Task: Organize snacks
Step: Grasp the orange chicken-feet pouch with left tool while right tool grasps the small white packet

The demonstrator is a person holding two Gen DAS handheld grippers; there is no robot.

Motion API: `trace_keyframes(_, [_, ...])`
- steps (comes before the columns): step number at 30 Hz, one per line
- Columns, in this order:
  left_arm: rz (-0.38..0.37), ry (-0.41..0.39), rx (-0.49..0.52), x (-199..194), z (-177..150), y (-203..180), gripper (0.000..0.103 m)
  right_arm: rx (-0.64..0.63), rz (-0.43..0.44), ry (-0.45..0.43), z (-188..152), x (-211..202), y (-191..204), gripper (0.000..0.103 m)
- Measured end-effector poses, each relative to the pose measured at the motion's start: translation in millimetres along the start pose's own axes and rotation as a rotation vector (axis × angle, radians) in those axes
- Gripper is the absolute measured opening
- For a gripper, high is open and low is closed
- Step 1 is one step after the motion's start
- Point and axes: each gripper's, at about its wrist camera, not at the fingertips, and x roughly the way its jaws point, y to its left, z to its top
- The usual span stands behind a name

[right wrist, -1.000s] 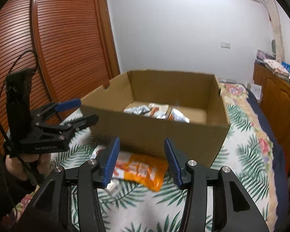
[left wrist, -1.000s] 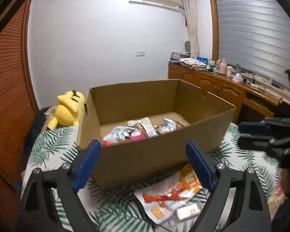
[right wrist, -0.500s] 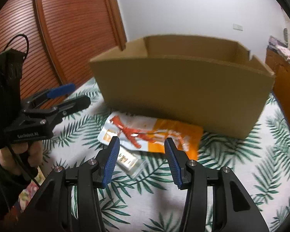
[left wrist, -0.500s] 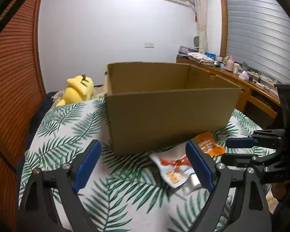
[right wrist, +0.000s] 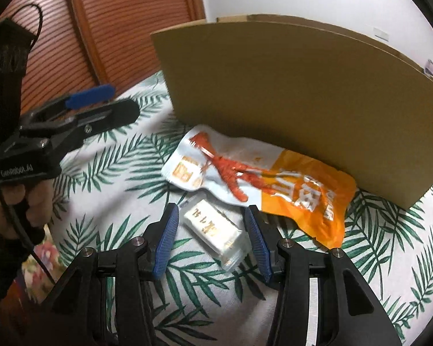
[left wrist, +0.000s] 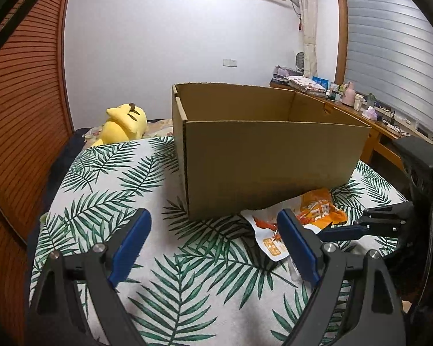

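Observation:
A cardboard box (left wrist: 271, 150) stands on the palm-leaf bedspread; it also shows in the right wrist view (right wrist: 288, 92). In front of it lie an orange and white snack bag (right wrist: 262, 178) and a small white wrapped snack bar (right wrist: 213, 227). My right gripper (right wrist: 212, 236) is open, low over the bed, with the white bar between its blue pads, which stand apart from it. My left gripper (left wrist: 213, 239) is open and empty, left of the snacks. The snack bag also shows in the left wrist view (left wrist: 303, 219), with the right gripper (left wrist: 360, 225) over it.
A yellow plush toy (left wrist: 124, 124) lies behind the box on the left. A wooden slatted wardrobe (left wrist: 17, 115) stands on the left. A cluttered wooden desk (left wrist: 369, 115) runs under the window at the right. Bedspread (left wrist: 106, 201) lies left of the box.
Both grippers have dropped from above the box rim to just over the bed. The right gripper has moved forward so the white bar now sits between its pads. Box contents are out of sight.

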Motion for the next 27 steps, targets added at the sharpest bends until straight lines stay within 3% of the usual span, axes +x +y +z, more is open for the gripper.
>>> trace_keyframes(4, [-0.007,0.007,-0.002,3,0,-1,0.089,-0.028,0.007,0.032,-4,4,3,0.047])
trace_keyframes(8, [-0.024,0.018,0.011,8,-1,-7,0.089,-0.048,0.006,0.031,-8,2,9,0.020])
trace_keyframes(16, [-0.103,0.052,0.078,22,8,-32,0.087,0.014,0.007,-0.040,-24,-33,-13,0.019])
trace_keyframes(18, [-0.139,0.069,0.111,28,11,-43,0.085,0.038,-0.007,-0.068,-28,-46,-22,0.019])
trace_keyframes(23, [-0.225,0.141,0.198,50,21,-73,0.067,0.108,-0.047,-0.124,-37,-73,-44,0.020])
trace_keyframes(27, [-0.274,0.188,0.233,64,25,-91,0.067,0.150,-0.077,-0.155,-45,-91,-62,0.020])
